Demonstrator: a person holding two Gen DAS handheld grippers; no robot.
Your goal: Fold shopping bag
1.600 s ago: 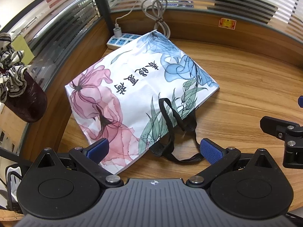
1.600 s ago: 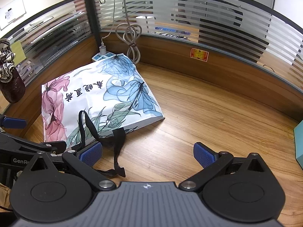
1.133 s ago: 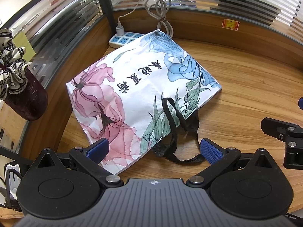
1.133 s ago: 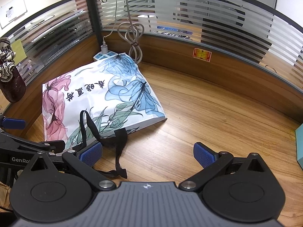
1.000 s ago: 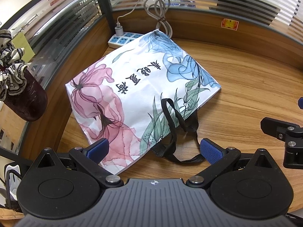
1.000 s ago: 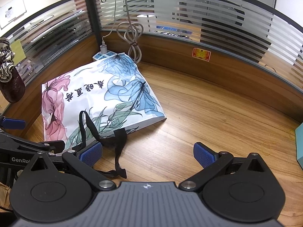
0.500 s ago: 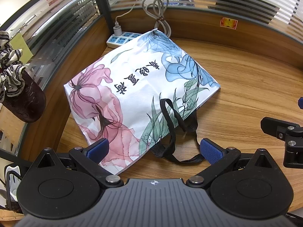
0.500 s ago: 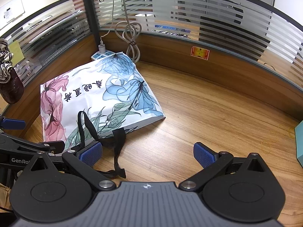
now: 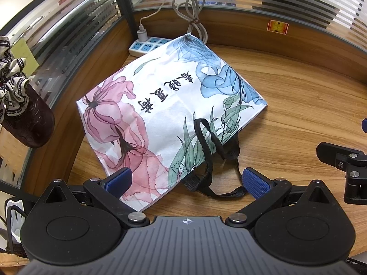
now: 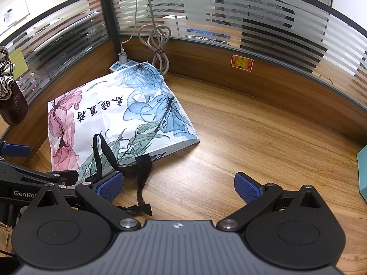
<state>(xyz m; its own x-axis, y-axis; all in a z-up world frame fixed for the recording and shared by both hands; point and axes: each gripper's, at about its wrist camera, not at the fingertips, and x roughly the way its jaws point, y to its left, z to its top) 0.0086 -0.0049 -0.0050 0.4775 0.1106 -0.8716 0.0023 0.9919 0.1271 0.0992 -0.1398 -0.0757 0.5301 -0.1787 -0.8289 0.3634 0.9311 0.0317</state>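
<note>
The bag (image 9: 160,105) lies flat by the counter's (image 9: 298,105) far-left corner, handles (image 9: 213,155) toward both claws, left (image 9: 187,181) and right (image 10: 179,186), each spread, empty.

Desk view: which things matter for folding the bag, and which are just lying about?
Job: shopping bag, its black handles, left gripper, right gripper, both open.

Lying about: power strip, coiled cable, rubber bands, teal box.

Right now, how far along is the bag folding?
Barely begun. Done: the shopping bag lies flat on the desk. In hand: nothing; left gripper and right gripper are open. Left: every fold, with the black handles loose.
</note>
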